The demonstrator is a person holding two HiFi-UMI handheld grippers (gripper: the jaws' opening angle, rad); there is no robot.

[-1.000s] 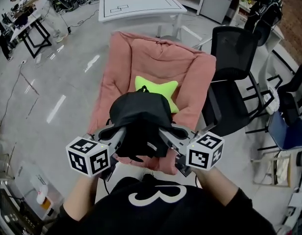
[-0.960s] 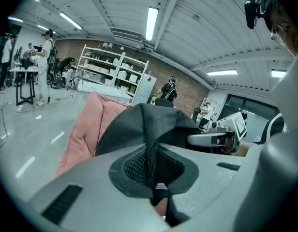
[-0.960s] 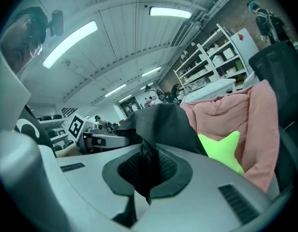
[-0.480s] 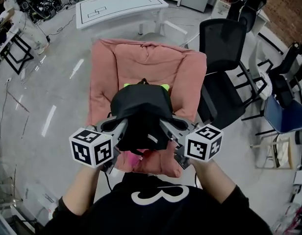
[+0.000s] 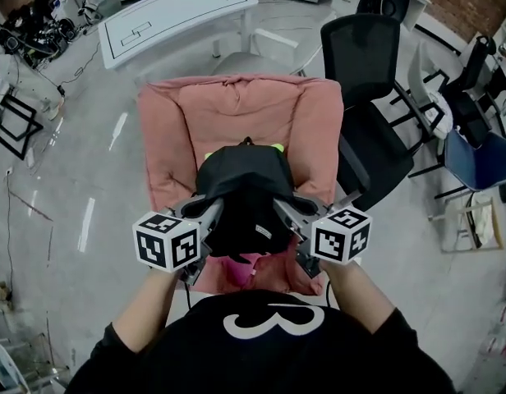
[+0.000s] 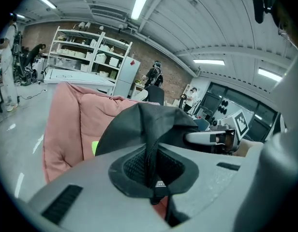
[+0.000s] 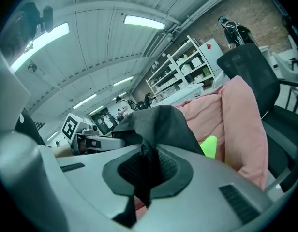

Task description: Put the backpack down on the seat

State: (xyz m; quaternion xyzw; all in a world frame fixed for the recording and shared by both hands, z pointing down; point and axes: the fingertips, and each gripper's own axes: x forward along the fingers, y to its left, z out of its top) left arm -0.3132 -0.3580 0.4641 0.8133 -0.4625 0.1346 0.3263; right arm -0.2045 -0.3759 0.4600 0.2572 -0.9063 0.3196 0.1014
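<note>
Seen from above, a black backpack (image 5: 241, 194) is held up between two hand-held grippers, over the front half of a pink padded seat (image 5: 236, 109). The left gripper (image 5: 212, 213) is closed on a fold of black fabric at the bag's left side. In the left gripper view its fingers (image 6: 81, 190) are pressed together on that fold, with a zip line running down through the pinch. The right gripper (image 5: 279, 210) is clamped the same way on the bag's right side, its fingers (image 7: 226, 180) shut on bunched black cloth. The bag hangs between them, sagging in the middle. Whether its base is touching the seat cannot be told (the bag itself hides the contact). Just behind it, a lime-green star cushion (image 5: 274, 148) is mostly covered. A black office chair (image 5: 364, 52) stands just beside the seat on the right. A white surface (image 5: 175, 11) is set well behind, on a grey floor (image 5: 80, 162).

The step in hand is judged to be the lowering. It is best done with both grippers brought down level and together, so the bag is not tipped to one side. The bag should be carried a little further toward the backrest, so that it is not left near the front edge, where it could slide off. Both grips should be kept until the weight is taken by the seat, and only then let go.
</note>
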